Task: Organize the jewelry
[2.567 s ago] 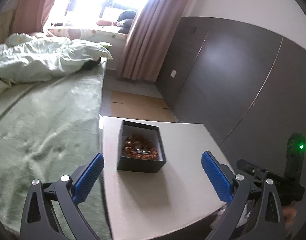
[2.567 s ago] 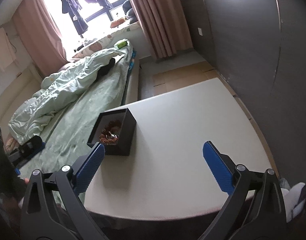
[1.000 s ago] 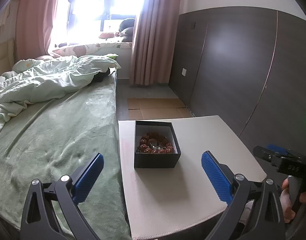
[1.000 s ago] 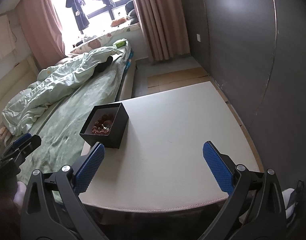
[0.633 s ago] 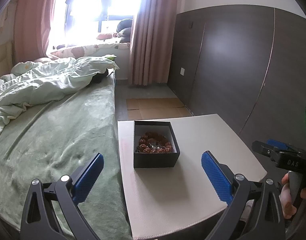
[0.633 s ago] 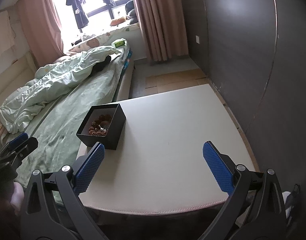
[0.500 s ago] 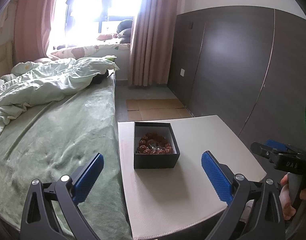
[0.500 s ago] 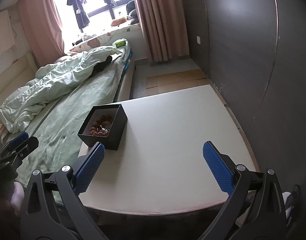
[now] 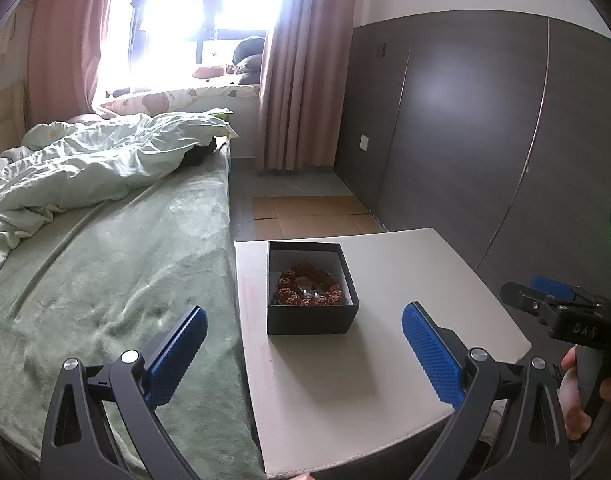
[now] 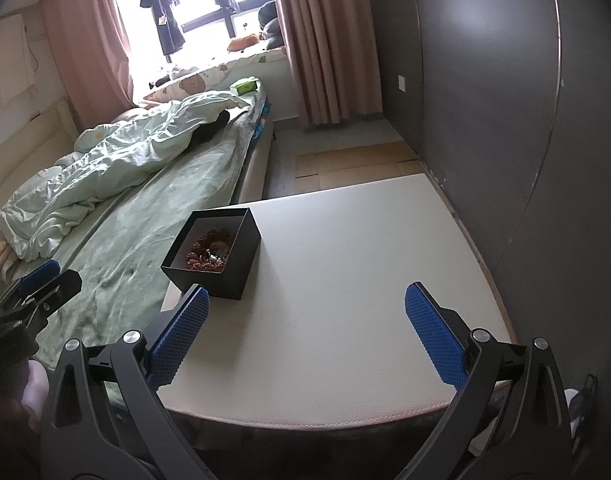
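A black open box (image 9: 310,322) stands near the left edge of a white table (image 9: 385,360); it also shows in the right wrist view (image 10: 229,270). Inside lies a brown beaded bracelet (image 9: 305,290), seen too in the right wrist view (image 10: 209,250), with a small silvery piece on it. My left gripper (image 9: 303,328) is open and empty, held back from the box on the near side. My right gripper (image 10: 305,312) is open and empty above the table's near part, right of the box. Each gripper appears at the edge of the other's view.
A bed with a green blanket (image 9: 105,264) and a rumpled duvet (image 9: 85,168) borders the table's left side. A dark panelled wall (image 9: 485,128) runs along the right. Cardboard sheets (image 9: 305,216) lie on the floor beyond the table, before the curtains (image 9: 301,92).
Both grippers have drifted slightly, so the box sits a little differently in each view. Both stay open and empty. The box and bracelet have not moved.
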`<act>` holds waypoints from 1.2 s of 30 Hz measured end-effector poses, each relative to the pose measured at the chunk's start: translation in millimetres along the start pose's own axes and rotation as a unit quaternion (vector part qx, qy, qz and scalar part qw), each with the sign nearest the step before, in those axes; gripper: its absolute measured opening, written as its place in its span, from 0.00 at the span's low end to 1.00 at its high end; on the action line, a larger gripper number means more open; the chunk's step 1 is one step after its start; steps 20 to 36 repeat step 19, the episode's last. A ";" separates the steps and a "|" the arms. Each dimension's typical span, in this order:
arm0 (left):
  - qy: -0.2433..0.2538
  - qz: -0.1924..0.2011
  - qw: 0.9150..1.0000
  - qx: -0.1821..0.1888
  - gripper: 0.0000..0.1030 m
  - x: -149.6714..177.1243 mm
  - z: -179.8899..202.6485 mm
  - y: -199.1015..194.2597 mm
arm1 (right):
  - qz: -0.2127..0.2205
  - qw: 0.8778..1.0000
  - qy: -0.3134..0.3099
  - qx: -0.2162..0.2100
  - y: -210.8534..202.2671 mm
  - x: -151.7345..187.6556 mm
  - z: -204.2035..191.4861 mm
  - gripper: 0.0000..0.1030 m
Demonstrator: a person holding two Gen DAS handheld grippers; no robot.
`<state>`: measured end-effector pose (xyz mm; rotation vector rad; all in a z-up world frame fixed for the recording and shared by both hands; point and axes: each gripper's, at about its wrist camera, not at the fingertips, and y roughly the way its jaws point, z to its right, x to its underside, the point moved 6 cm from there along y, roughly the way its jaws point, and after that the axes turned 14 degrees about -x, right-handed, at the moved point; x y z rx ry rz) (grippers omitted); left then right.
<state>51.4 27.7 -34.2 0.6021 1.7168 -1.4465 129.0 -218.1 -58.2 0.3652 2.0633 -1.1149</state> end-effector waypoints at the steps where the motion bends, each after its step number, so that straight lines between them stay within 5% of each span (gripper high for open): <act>1: -0.001 -0.001 1.000 -0.001 0.92 0.1 -0.4 0.2 | 0.000 1.000 0.001 -0.001 -0.3 -0.2 -0.2 0.95; 36: -0.002 0.001 1.000 -0.003 0.92 -1.8 2.3 -5.3 | -0.003 1.000 -0.005 0.000 0.2 -1.1 1.5 0.95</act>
